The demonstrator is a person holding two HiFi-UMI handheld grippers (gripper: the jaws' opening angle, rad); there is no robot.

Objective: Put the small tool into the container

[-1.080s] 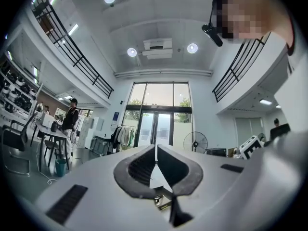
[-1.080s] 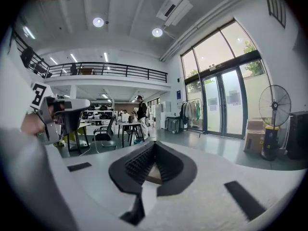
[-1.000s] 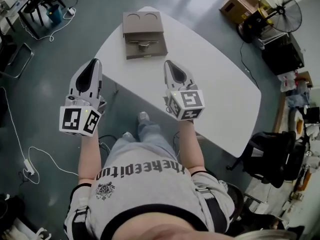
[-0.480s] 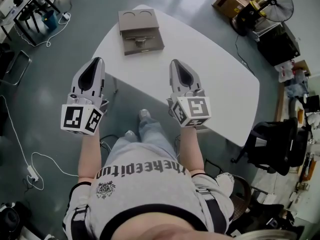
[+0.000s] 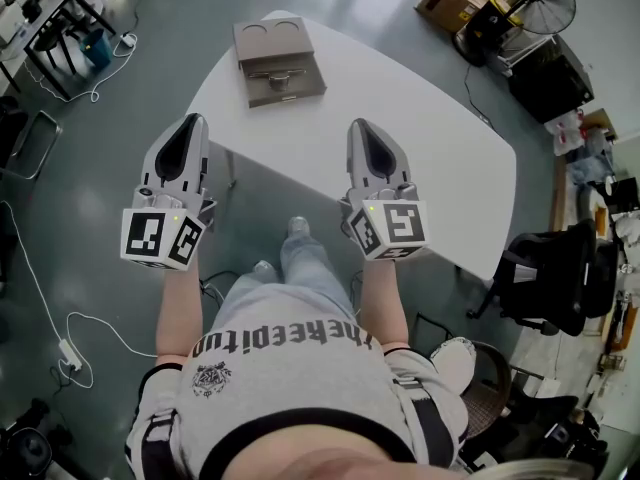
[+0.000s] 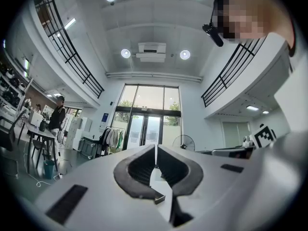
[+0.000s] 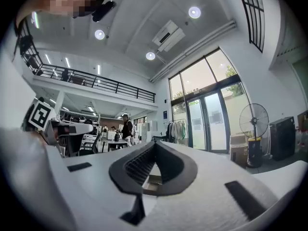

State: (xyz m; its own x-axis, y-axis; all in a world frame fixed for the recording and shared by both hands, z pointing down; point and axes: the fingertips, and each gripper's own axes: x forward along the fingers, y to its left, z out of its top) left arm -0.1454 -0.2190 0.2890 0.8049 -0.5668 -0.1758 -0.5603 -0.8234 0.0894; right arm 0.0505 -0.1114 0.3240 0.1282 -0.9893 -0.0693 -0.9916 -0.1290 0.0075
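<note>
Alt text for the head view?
A person holds the grey left gripper and right gripper, fingers shut, by the near edge of a white rounded table. At its far end, a small metal tool lies on a flat brown container.

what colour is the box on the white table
Greyish brown; the box shows best in the head view.

L gripper [image 5: 189,120] by table [image 5: 430,178] edge, R gripper [image 5: 359,125] over it, container [image 5: 272,40] at far end.

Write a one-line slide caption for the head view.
Left gripper and right gripper, shut and empty, held short of container and small tool on table.
</note>
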